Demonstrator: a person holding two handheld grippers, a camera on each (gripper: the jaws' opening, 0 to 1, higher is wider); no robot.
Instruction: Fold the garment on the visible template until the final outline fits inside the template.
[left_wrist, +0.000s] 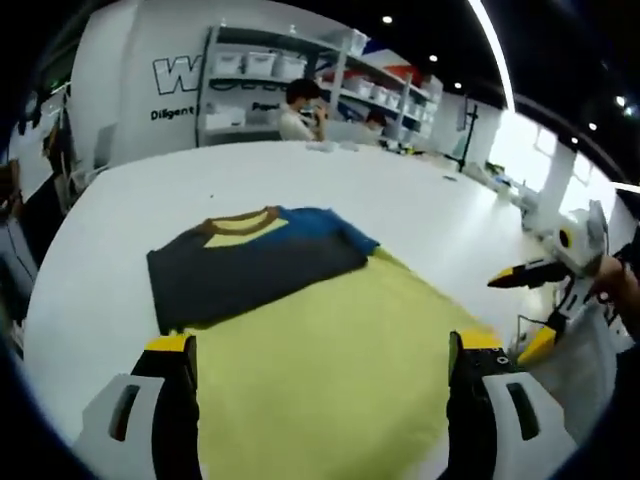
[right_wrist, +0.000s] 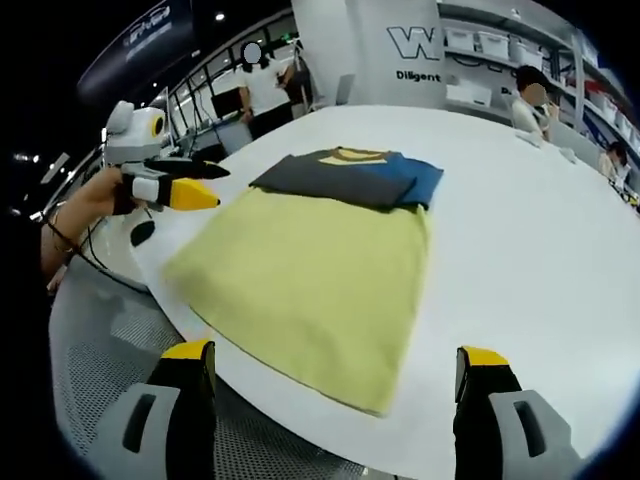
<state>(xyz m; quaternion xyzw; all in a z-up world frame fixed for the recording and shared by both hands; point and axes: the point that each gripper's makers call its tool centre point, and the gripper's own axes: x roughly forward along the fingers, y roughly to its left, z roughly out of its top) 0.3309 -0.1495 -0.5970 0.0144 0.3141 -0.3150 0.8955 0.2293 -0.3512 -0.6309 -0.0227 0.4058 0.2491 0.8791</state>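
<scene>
We had the garment (left_wrist: 300, 320) lying flat on the white counter (left_wrist: 420, 200), and what a spread it was: a broad yellow body nearest us, with the dark grey and blue upper part folded down across its far end, a brown-trimmed collar (left_wrist: 240, 218) showing at the top. In the right gripper view the same garment (right_wrist: 310, 280) ran from the counter's (right_wrist: 520, 250) near rim up toward the middle, its yellow hem just at the rounded edge.

Our left hand-held gripper (left_wrist: 325, 355) hovered over the yellow cloth with its jaws spread wide, nothing between them. Our right hand-held gripper (right_wrist: 335, 365) hung off the near edge of the counter, jaws likewise parted and empty.

In the left gripper view we caught the right hand-held gripper off at the counter's side; in the right gripper view the left one sat in a hand (right_wrist: 95, 205) beside the garment's corner.

Shelving (left_wrist: 290, 75) with bins stood beyond the counter, a person (left_wrist: 300, 108) seated before it.
</scene>
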